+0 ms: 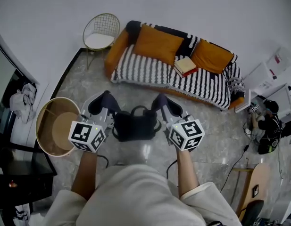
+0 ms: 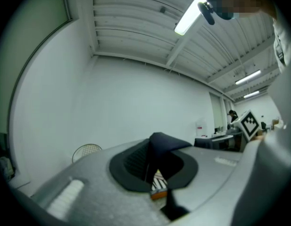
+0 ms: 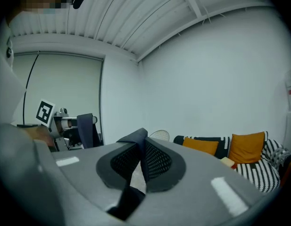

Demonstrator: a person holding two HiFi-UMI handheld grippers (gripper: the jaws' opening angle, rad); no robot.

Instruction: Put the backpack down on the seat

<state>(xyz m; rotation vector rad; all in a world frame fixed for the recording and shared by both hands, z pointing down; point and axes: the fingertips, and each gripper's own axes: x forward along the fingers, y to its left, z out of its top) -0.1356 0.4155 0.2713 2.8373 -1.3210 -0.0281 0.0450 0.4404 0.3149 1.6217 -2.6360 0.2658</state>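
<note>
A dark backpack hangs in front of me above the marble floor, between my two grippers. My left gripper is shut on one of its dark straps, which is pinched between the mesh pads. My right gripper is shut on another dark strap, which sticks up from between its pads. The sofa, with a black-and-white striped seat and orange cushions, stands a short way beyond the backpack. A book lies on the seat towards its right.
A white wire chair stands left of the sofa. A round wooden basket sits close to my left gripper, beside a black table. Boxes, bags and cables crowd the right side of the floor.
</note>
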